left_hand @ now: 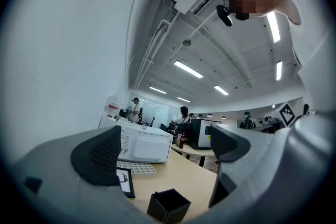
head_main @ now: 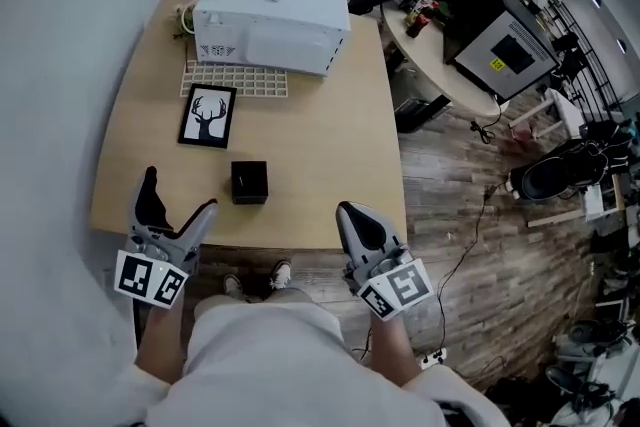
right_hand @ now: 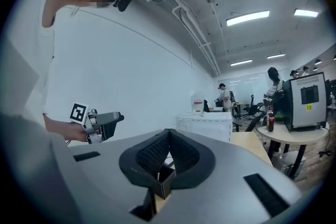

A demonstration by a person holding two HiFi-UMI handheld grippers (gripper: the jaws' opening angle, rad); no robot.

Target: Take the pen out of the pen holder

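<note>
Pale wood table (head_main: pixel 320 145) fills the middle of the head view, with the black square pen holder (head_main: pixel 249 182) standing upright at lower centre. The holder is just below and right of a framed deer picture (head_main: pixel 208 116) and well below a white appliance (head_main: pixel 270 20) at the top. At lower left, the left gripper (head_main: pixel 180 190) holds its 2 jaws spread wide, gripping nothing, while at lower right the right gripper (head_main: pixel 350 213) has its jaws pressed together over the table's near edge, and both are apart from the holder.
</note>
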